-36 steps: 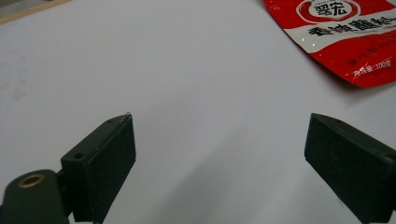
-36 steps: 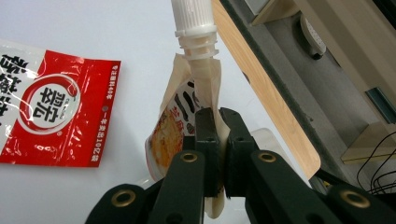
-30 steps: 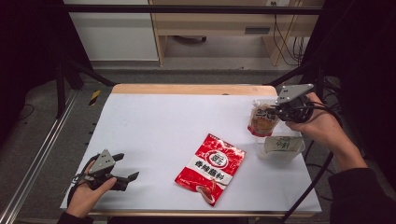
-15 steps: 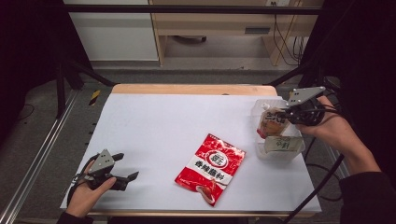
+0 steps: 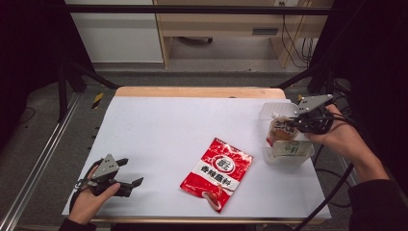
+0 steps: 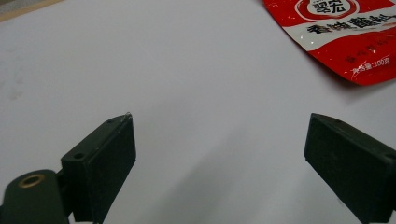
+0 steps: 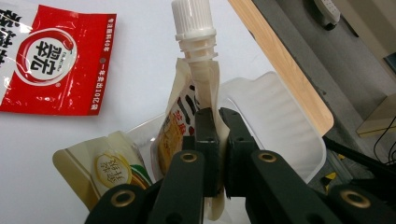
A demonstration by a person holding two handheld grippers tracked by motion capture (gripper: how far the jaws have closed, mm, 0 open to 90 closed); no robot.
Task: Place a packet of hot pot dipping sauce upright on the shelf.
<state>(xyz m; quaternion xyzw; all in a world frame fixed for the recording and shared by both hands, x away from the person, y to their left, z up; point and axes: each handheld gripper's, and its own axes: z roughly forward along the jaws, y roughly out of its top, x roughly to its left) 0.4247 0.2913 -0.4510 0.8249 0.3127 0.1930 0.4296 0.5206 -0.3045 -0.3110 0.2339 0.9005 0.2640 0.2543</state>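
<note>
The right tongs [image 5: 292,124] are closed on a spouted pouch [image 5: 280,131], pinching it just below its white screw cap [image 7: 192,19], as the right gripper view shows well. Compared with 1 second ago, the pouch has travelled from a place above the left rim of the clear plastic tray [image 5: 269,109] to a lower place inside it, and the right hand [image 5: 337,134] has come down with it. Now the pouch hangs with its bottom in the tray, beside a pale green-labelled packet [image 5: 291,148] that already lies there. My judgement is that the work in hand is packing the sachets into the tray, and this pouch is almost placed; only the release is missing.

The left tongs [image 5: 129,173] are open with nothing between the 2 jaws. They rest low at the near left corner of the bench [image 5: 159,125], and this hand has not changed its place in the same second.

The red seasoning bag [image 5: 217,171] lies flat in the middle of the bench, near the front edge and well apart from both tongs. It is probably the next thing to pack.

For room: the tray sits close to the right edge of the bench, so the right hand works partly over the edge. Between the red bag and the tray there is a bare white strip, and the whole left half of the bench is free for moving.
</note>
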